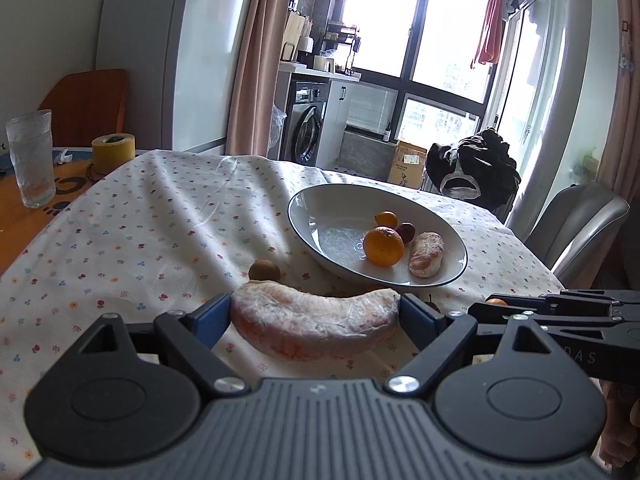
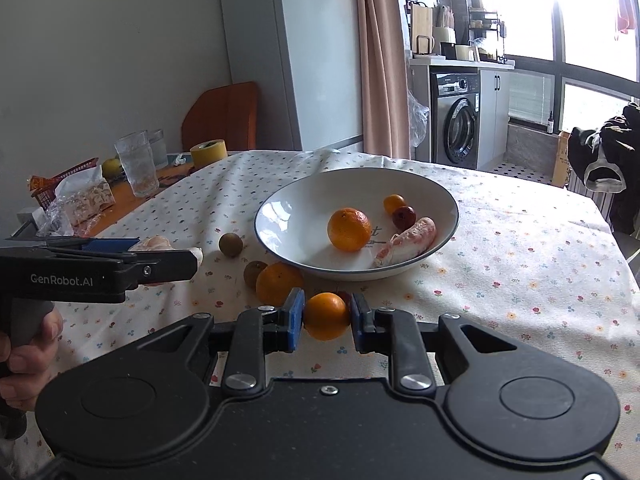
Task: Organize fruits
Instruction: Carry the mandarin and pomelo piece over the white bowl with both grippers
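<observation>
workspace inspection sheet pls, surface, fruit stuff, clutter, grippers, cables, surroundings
Surface: floral tablecloth over the table, creased.
Job's things: white bowl holds a big orange, a small orange, a dark red fruit and a peeled segment. Loose on the cloth: two brown fruits and another orange.
Clutter: glass, tape roll, red basket with packets.
Grippers: left gripper shut on a long peeled segment; right gripper shut on an orange.
Cables: nothing seen.
Surroundings: washing machine, curtain, windows, chairs.
</observation>
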The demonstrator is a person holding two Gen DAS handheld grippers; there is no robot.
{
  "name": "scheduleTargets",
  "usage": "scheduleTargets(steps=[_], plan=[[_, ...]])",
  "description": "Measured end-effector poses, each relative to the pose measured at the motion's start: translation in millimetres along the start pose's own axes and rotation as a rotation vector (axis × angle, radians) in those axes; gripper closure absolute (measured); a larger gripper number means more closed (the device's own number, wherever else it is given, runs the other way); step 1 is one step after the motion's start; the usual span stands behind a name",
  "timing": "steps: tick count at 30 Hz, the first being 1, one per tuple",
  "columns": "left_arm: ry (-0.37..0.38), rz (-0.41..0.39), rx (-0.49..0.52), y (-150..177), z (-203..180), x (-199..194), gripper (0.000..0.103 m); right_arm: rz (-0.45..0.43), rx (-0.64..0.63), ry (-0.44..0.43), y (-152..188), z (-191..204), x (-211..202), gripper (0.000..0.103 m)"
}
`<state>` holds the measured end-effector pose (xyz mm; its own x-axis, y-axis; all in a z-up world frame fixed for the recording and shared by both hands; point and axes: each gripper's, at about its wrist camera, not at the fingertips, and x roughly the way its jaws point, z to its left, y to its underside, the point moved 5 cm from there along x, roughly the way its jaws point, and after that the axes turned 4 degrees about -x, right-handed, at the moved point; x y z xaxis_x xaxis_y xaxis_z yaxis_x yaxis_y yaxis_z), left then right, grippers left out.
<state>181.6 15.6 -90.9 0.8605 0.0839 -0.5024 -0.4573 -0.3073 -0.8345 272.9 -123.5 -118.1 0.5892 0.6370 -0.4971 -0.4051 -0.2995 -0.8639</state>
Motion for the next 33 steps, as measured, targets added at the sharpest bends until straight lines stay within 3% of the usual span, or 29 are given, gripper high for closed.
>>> scheduleTargets(steps=[14,33], plan=[[-0.007,-0.024,0.009,-19,-2,6,0.014,-0.038,-0.007,0.018,-20,-13,6,0.080],[-0.019,-0.018,0.027,-52,-19,47,0.014,-0.066,0.010,0.017,-48,-38,32,0.080]])
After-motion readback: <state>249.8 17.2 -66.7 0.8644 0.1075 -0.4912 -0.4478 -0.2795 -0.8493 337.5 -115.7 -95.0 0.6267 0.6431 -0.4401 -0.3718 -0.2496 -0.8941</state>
